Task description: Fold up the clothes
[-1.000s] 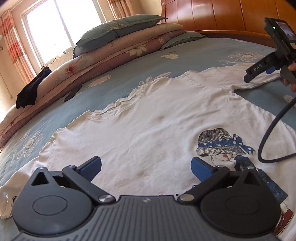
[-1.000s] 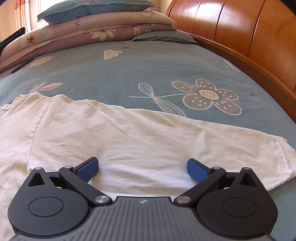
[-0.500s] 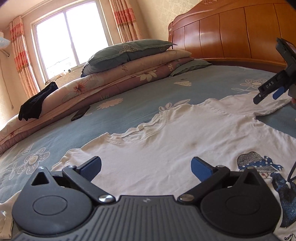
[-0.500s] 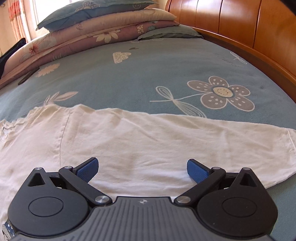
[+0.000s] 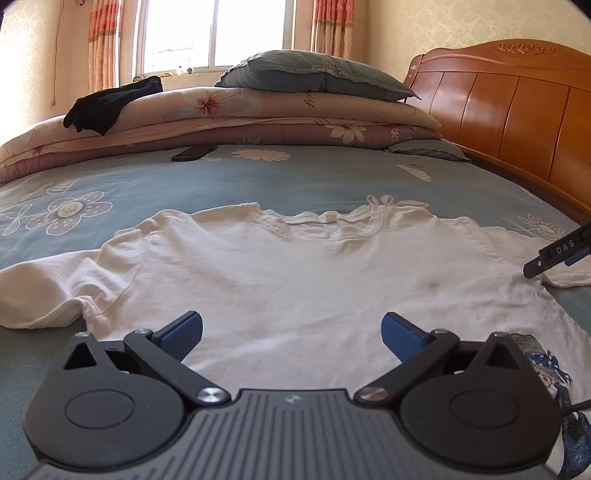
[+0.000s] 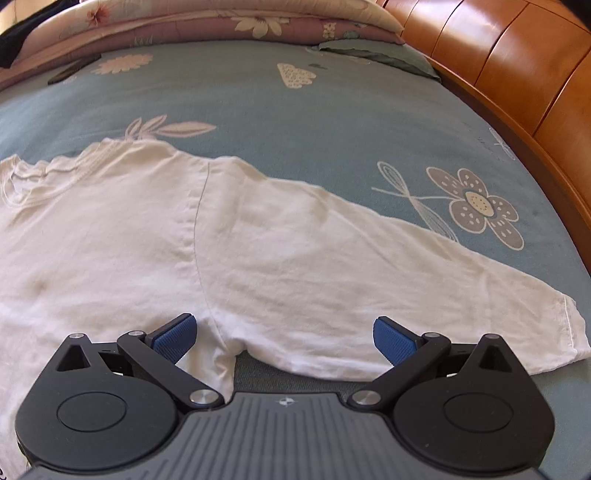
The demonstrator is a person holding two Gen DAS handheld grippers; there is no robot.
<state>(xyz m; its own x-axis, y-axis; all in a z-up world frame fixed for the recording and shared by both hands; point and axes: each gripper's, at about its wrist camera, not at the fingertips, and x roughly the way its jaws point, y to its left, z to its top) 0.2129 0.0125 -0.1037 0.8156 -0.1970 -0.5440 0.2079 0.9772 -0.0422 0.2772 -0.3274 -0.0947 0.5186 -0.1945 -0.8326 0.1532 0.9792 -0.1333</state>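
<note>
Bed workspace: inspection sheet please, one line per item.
Surface: blue floral bedsheet.
Job's things: white T-shirt spread flat, unfolded; left sleeve bunched, right sleeve laid out.
Clutter: black garment on folded quilts; dark phone-like object; pillow.
Grippers: left gripper open over shirt; right gripper open at right armpit.
Cables: black cable.
Surroundings: wooden headboard, window, curtains.
</note>
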